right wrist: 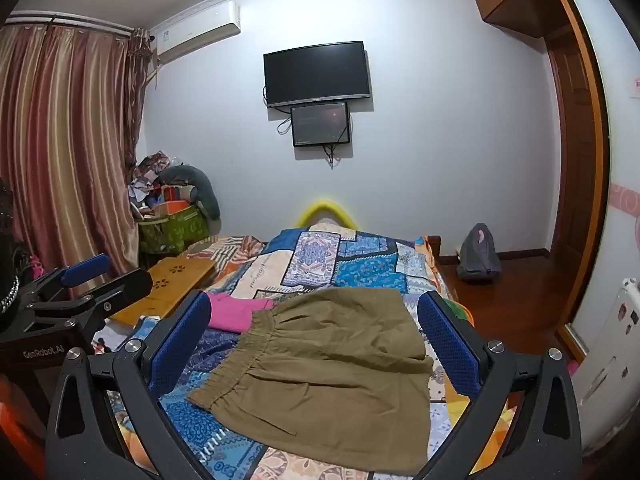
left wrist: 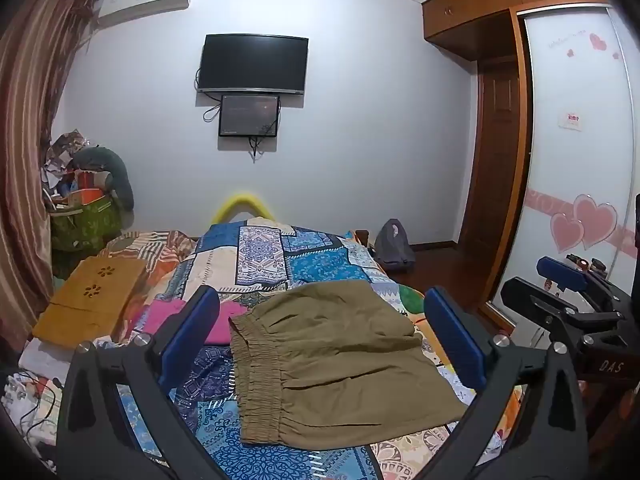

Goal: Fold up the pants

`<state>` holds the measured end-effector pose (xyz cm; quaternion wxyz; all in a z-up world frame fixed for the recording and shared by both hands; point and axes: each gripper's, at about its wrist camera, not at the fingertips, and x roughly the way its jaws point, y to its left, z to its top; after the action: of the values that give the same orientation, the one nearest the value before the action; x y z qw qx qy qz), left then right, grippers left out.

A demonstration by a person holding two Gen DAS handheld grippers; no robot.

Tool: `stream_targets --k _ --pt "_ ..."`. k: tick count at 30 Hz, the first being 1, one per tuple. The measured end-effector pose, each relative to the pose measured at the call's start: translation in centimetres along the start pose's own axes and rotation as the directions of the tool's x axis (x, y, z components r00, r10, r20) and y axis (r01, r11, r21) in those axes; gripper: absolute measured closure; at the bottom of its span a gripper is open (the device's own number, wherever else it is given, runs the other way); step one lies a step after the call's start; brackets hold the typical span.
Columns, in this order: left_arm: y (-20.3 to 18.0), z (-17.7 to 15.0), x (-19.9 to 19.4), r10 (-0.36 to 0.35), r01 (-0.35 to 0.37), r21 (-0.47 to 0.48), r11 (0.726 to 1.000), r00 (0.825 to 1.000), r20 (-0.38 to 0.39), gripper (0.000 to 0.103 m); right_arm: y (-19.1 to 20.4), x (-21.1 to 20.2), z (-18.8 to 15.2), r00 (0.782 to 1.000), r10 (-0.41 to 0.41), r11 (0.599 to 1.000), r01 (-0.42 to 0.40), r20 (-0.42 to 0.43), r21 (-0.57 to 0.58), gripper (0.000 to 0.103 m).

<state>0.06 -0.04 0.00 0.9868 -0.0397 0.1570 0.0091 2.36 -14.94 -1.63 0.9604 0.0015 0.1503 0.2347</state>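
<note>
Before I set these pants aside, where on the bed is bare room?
Free quilt runs from the folded olive pants to the yellow headboard pad. A smaller patch lies just left of the waistband. The left edge is crowded: pink garment, wooden lap tray, striped bedding.

In front of me the bed is covered by a blue patchwork quilt (left wrist: 280, 256). My folded olive-khaki pants (left wrist: 336, 364) lie flat on it, elastic waistband to the left. Just beyond their left edge lies a pink garment (right wrist: 236, 312). Farther left rests a yellow wooden board with flower cut-outs (left wrist: 90, 300).
</note>
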Motion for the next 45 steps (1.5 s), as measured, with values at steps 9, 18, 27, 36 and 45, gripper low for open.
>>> stream_targets --k 9,18,27,36,45 --pt "-0.3 0.2 0.5 -0.024 0.024 -0.001 1.0 1.0 0.012 0.0 -0.3 -0.1 0.1 1.0 0.006 1.0 -0.006 -0.002 0.017 0.0" --pt "-0.6 0.0 -0.1 -0.019 0.019 0.016 1.0 0.999 0.029 0.0 -0.1 -0.1 0.1 1.0 0.004 1.0 -0.004 -0.003 0.014 0.0" --pt "-0.8 -0.2 -0.2 -0.007 0.006 0.031 0.999 0.999 0.033 0.0 -0.4 -0.1 0.4 1.0 0.004 1.0 -0.004 -0.003 0.017 0.0" --pt "-0.9 -0.1 -0.2 -0.006 0.005 0.038 0.999 1.0 0.03 0.0 -0.4 0.0 0.1 1.0 0.004 1.0 -0.004 -0.006 0.016 0.0" --pt "-0.8 -0.2 -0.3 -0.009 0.007 0.039 0.999 0.999 0.036 0.0 -0.4 0.1 0.1 1.0 0.003 1.0 -0.003 -0.008 0.015 0.0"
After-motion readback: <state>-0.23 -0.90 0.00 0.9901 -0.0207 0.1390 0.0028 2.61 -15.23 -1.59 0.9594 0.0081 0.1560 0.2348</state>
